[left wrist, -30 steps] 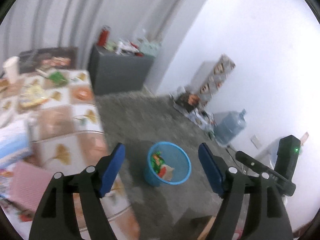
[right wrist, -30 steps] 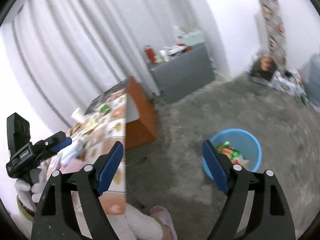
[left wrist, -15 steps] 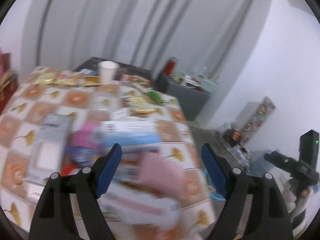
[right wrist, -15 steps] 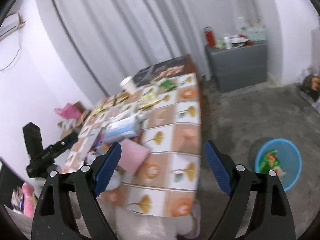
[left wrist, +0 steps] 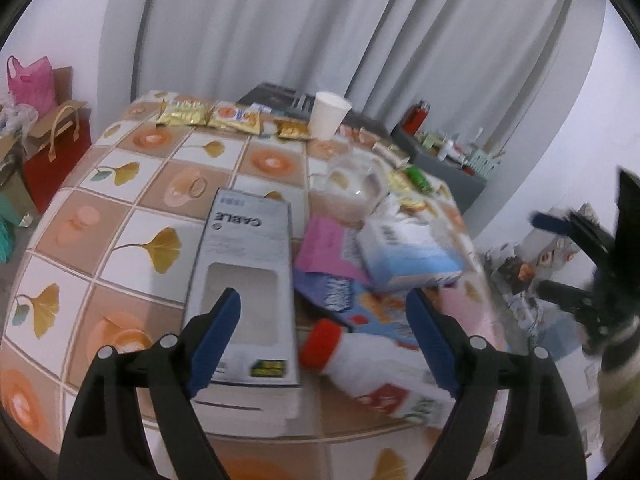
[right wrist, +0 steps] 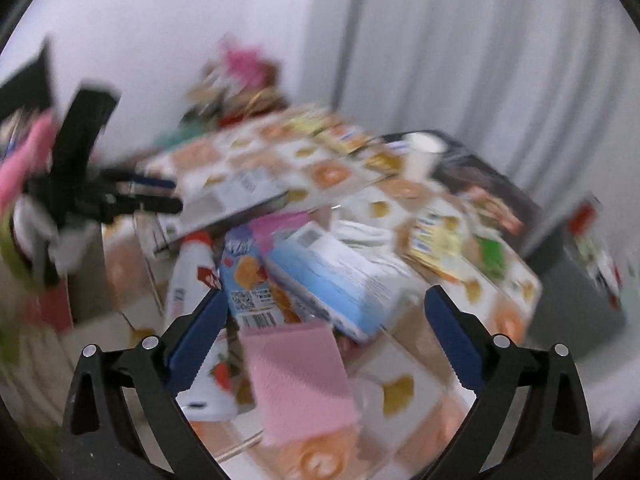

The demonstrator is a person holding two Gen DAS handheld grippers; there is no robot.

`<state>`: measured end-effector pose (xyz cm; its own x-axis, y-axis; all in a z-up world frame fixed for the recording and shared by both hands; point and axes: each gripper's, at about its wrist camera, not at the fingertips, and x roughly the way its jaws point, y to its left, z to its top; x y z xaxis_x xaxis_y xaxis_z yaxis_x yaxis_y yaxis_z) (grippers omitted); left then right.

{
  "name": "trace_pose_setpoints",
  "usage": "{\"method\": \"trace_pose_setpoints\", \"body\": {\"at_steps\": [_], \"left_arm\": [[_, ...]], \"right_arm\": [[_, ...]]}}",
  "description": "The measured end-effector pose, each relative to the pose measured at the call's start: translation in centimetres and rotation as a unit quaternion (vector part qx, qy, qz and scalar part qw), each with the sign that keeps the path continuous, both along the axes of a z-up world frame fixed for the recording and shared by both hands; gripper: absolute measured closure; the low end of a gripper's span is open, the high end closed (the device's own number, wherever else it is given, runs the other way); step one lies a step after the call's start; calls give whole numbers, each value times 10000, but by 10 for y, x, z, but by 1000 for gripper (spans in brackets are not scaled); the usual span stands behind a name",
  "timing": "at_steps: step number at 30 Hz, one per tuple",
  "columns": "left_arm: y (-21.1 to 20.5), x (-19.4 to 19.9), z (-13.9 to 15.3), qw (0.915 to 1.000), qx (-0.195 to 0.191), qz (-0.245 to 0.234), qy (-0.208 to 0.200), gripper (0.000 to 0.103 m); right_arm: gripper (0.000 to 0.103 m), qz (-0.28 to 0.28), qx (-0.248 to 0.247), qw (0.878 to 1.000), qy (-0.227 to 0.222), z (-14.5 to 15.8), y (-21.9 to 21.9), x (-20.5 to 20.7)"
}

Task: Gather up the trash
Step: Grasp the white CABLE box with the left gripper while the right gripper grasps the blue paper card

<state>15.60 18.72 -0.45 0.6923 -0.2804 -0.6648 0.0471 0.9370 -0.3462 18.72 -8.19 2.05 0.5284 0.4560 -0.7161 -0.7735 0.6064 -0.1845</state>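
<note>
Both tongs were over the table (left wrist: 132, 216) and empty, which put the work at the reach for the next piece of trash; nothing had yet been gripped. The left gripper (left wrist: 324, 340) stood wide, its jaws having just been opening, with no pad pressing on anything; just ahead of its left finger lay the grey cable box (left wrist: 244, 280), flat, and between the fingers a white bottle with a red cap (left wrist: 372, 372) on its side. The right gripper (right wrist: 324, 340) was at its widest, jaws also just opened further; a pink pad (right wrist: 298, 380) lay between its fingers, close in, apparently untouched, though blur hid the edges. Beyond both lay a heap: a crisp packet (left wrist: 360, 308), a pale blue box (left wrist: 408, 252), a purple wrapper (left wrist: 324, 248); farther off a clear cup (left wrist: 352, 192), then snack packets (left wrist: 208, 114) and a white paper cup (left wrist: 329, 114) at the far edge. No bin showed. The next move probably called for lowering each tong onto one item, closing squarely, then carrying it off.
</note>
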Motion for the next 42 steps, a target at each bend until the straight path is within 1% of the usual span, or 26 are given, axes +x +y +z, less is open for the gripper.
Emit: {"method": "trace_pose_setpoints", "body": {"at_steps": [2,6,9,11,13,15,17,22,26,28,32,35,42], "left_arm": [[6,7,-6,9999,67,-16,142,20],[16,20,-15,9992,58,-52,380,20],[21,34,-22,9981,3,-145,607,20],[20,41,-27,9971,41,-207,737,19],[17,48,-31,9961,138,-302,822,18],[12,50,-30,9955,378,-367,788,16],[9,52,-29,9946,526,-368,811,16],[13,51,-23,9952,638,-139,732,16],[15,48,-21,9932,936,38,689,14],[14,48,-23,9922,1011,26,727,13],[9,53,-32,9873,1290,-103,919,12],[9,56,-37,9862,1316,-145,998,12],[14,64,-50,9855,1160,-86,1237,12]], "right_arm": [[8,343,-315,9987,197,-14,18,20],[8,636,-754,9942,419,-34,37,52],[8,766,-898,9914,559,-42,42,68],[8,849,-960,9896,646,-46,45,76],[8,923,-1032,9876,734,-48,46,80],[8,1016,-1156,9848,811,-53,48,85],[8,1085,-1250,9826,848,-57,51,90],[8,1193,-1260,9803,941,-59,56,95],[8,1256,-1303,9793,906,-57,58,95],[8,1291,-1279,9791,917,-55,59,96],[8,1346,-1348,9766,1003,-60,64,98],[8,1378,-1364,9751,1078,-62,69,99],[8,1429,-1409,9726,1172,-67,76,99]]}}
